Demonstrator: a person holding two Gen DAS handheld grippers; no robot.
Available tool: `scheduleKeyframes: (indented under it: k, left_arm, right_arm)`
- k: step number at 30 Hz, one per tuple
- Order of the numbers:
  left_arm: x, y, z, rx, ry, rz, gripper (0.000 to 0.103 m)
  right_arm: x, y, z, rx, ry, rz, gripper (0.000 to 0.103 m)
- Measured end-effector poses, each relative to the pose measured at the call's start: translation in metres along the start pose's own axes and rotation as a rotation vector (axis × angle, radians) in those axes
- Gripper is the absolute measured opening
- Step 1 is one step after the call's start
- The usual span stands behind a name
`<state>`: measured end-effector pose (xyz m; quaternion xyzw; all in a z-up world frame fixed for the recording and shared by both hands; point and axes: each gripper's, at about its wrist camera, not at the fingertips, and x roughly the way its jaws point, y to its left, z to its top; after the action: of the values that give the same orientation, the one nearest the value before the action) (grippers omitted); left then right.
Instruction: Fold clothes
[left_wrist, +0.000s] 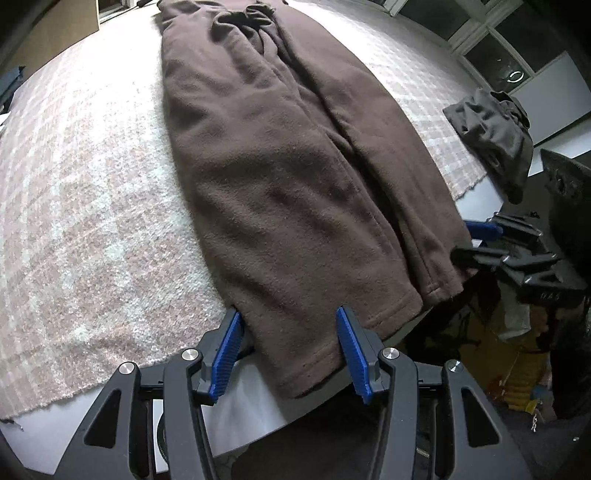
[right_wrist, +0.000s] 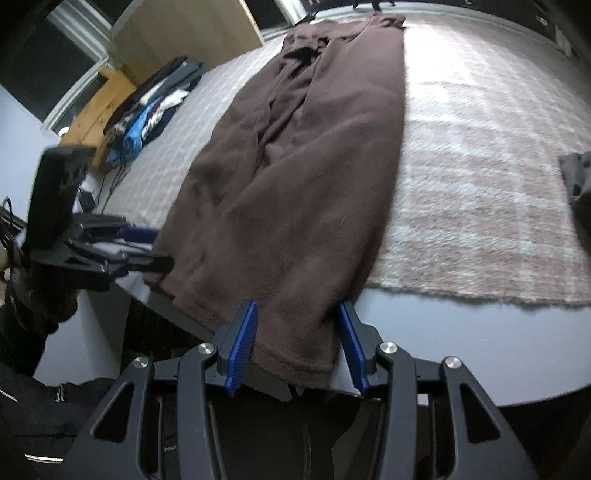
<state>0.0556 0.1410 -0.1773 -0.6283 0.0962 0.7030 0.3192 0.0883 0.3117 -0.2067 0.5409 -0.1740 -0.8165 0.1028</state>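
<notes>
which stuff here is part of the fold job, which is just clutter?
In the job:
- brown fleece trousers, laid lengthwise on the blanket
- left gripper, astride one leg hem
- right gripper, astride the other leg hem

Lying about:
- dark grey garment, crumpled at the blanket's edge
- pile of clothes beside the wooden furniture

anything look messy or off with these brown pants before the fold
Mostly tidy. The brown pants lie flat on the blanket, but the fabric is bunched and rumpled at the far end, and the hems overhang the near table edge.
</notes>
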Motion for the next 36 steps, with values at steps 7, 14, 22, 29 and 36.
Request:
scheduleKeyframes:
  k: [7, 14, 22, 29, 36]
  left_arm:
    - [-0.001, 0.004, 0.002, -0.018, 0.01, -0.023, 0.035]
    - [-0.002, 0.003, 0.005, -0.013, 0.032, -0.017, 0.033]
    - [-0.009, 0.013, 0.015, -0.077, -0.004, -0.154, 0.008]
    - [-0.064, 0.027, 0.043, -0.131, -0.167, -0.29, 0.008]
    - [-0.115, 0.048, 0.116, -0.126, -0.347, -0.301, 0.008]
  right_arm:
    - [-0.018, -0.022, 0.002, 0.09, -0.017, 0.009, 0.045]
    - [-0.001, -0.017, 0.003, 0.046, 0.044, 0.067, 0.045]
    - [-0.001, -0.024, 0.01, 0.099, -0.002, 0.236, 0.011]
    - [-0.06, -0.03, 0.05, 0.181, -0.215, 0.423, 0.009]
    - [-0.095, -0.042, 0.119, 0.193, -0.335, 0.463, 0.009]
